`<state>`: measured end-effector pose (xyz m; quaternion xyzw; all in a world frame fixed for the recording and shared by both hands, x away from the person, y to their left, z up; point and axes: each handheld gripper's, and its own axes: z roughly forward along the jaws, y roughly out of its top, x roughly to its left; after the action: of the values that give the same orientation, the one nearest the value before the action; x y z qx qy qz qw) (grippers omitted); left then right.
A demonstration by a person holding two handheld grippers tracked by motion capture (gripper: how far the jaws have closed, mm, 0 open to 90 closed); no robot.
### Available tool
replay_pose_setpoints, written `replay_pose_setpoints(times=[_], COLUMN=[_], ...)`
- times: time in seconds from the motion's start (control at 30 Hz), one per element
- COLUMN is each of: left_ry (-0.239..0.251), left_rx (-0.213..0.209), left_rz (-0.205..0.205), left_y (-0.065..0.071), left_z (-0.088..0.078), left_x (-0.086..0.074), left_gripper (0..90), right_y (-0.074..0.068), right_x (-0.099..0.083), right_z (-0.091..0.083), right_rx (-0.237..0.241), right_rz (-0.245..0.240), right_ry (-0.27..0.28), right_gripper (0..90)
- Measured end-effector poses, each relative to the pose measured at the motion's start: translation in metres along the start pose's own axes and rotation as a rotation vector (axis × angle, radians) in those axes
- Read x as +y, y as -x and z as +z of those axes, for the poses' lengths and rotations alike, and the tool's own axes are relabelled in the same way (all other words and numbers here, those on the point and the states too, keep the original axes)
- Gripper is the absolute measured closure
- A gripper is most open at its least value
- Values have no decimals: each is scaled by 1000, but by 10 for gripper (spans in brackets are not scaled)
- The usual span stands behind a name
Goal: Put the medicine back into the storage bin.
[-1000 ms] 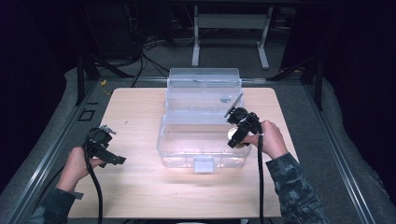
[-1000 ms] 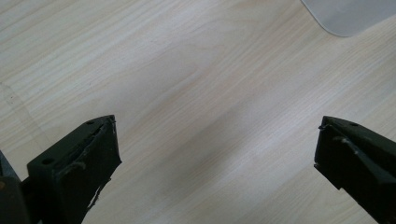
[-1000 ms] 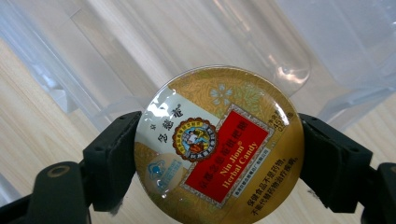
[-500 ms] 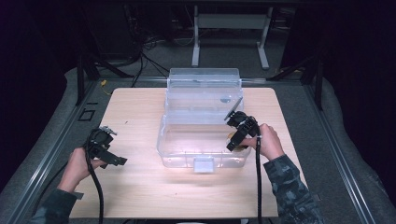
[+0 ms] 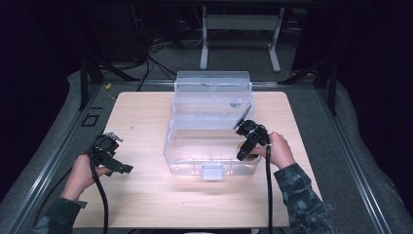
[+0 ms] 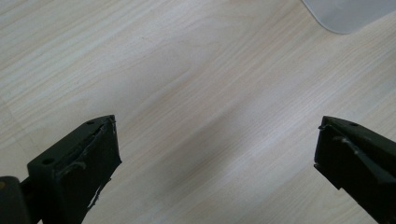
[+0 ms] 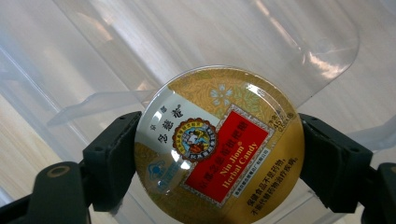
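Observation:
A round gold candy tin [image 7: 217, 149] with a red label sits clamped between the jaws of my right gripper [image 7: 219, 158]. In the high view that right gripper [image 5: 246, 148] reaches into the right front corner of a clear plastic box [image 5: 195, 146] whose lid stands open behind it, and the tin [image 5: 245, 150] is only a small gold spot under the gripper. My left gripper [image 5: 114, 163] rests low over the wooden table [image 5: 136, 122] at the left, apart from the box. Its jaws stand wide open over bare wood [image 6: 210, 116], holding nothing.
The box's upright clear lid [image 5: 212, 92] rises at the back. A corner of clear plastic [image 6: 345, 14] shows at the top right of the left gripper view. Grey padded floor and a metal rail [image 5: 58, 146] surround the table. Cables trail from both grippers.
My right gripper with the tin has moved forward and down, deeper into the box's right front corner. The left gripper has stayed in place.

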<state>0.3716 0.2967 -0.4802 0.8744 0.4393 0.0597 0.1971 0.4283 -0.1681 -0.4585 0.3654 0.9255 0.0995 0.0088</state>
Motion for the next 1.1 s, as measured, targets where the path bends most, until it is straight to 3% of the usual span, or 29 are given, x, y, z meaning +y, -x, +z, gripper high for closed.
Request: replay_pose_setpoints(times=[0.7,0.87,1.1], left_ry=[-8,-10,-7], left_rx=[-4,-4,0], left_rz=[-5,-4,15], left_y=[2,1,3], left_z=[0,-2,-7], left_x=[3,4,12], left_gripper=[2,3,2], right_y=[0,-4,-6], right_x=[-1,-3,-12], right_z=[1,-6,-31], right_rx=[0,-6,-12], right_rz=[17,14,18], right_ry=[-58,5,103], right_gripper=[194,147,121])
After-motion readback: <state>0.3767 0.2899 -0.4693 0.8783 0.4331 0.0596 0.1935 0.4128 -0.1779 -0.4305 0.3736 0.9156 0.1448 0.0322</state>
